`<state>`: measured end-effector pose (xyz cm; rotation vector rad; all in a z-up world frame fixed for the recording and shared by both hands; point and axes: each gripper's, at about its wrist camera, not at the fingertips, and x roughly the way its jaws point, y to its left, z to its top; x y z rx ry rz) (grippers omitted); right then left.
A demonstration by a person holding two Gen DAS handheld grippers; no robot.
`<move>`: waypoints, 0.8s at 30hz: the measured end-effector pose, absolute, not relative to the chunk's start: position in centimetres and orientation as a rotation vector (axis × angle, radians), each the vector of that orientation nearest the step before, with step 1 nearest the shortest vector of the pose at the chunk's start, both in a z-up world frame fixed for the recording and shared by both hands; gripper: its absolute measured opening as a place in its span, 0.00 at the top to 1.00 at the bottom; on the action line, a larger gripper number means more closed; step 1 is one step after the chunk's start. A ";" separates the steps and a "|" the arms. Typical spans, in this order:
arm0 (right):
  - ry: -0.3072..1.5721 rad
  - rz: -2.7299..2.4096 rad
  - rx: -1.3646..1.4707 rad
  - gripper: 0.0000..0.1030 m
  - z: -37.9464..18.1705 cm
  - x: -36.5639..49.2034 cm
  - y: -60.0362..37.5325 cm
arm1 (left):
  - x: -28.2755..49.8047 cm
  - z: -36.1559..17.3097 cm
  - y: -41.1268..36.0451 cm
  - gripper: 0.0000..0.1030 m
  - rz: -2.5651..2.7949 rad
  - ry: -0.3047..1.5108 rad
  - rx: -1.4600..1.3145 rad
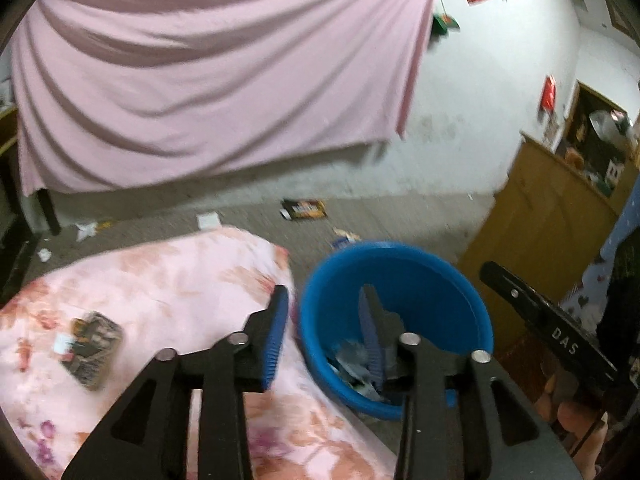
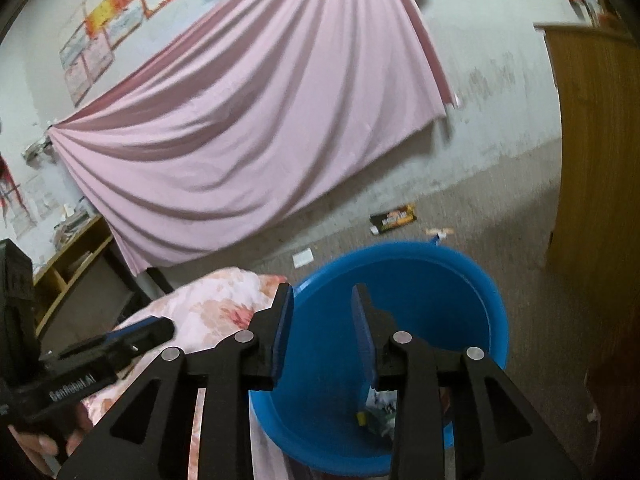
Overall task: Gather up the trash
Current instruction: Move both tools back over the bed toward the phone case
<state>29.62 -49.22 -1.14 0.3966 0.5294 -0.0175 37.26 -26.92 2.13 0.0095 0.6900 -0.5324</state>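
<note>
A blue bucket [image 1: 432,280] stands on the floor beside a floral-covered bed [image 1: 160,280], with crumpled wrappers [image 1: 352,360] at its bottom. My left gripper [image 1: 324,332] is open and empty, its jaws spanning the bucket's near rim. A dark snack wrapper [image 1: 94,344] lies on the bed to its left. My right gripper [image 2: 320,328] is open and empty above the bucket [image 2: 440,280], with trash [image 2: 380,408] inside below it. A dark wrapper [image 2: 394,218] and white scraps [image 2: 303,258] lie on the floor beyond.
A pink sheet [image 1: 208,80] hangs on the far wall. A wooden cabinet [image 1: 540,232] stands to the right of the bucket. More litter [image 1: 304,209] lies on the grey floor by the wall. A low shelf [image 2: 68,264] stands at the left.
</note>
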 end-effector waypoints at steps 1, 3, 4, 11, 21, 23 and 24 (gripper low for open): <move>0.514 -0.017 0.382 0.70 -0.8 29.5 -48.9 | 37.0 2.6 -26.2 0.62 -0.513 0.671 0.009; 0.484 -0.016 0.357 0.64 -0.2 29.4 -48.2 | 36.5 3.6 -24.7 0.62 -0.479 0.624 -0.006; 0.469 -0.013 0.347 0.54 0.1 29.4 -47.8 | 36.3 4.0 -24.0 0.62 -0.461 0.605 -0.008; 0.288 0.014 0.308 0.17 2.2 28.7 -45.2 | 33.7 6.2 -17.9 0.08 -0.279 0.398 -0.045; 0.093 0.133 0.296 0.00 4.1 28.5 -40.5 | 30.7 7.0 -10.4 0.04 -0.137 0.235 -0.054; 0.068 0.150 0.271 0.00 4.2 28.5 -39.2 | 30.4 6.9 -9.6 0.04 -0.116 0.217 -0.042; 0.057 0.154 0.260 0.00 4.3 28.3 -38.7 | 30.2 6.9 -9.1 0.04 -0.104 0.206 -0.038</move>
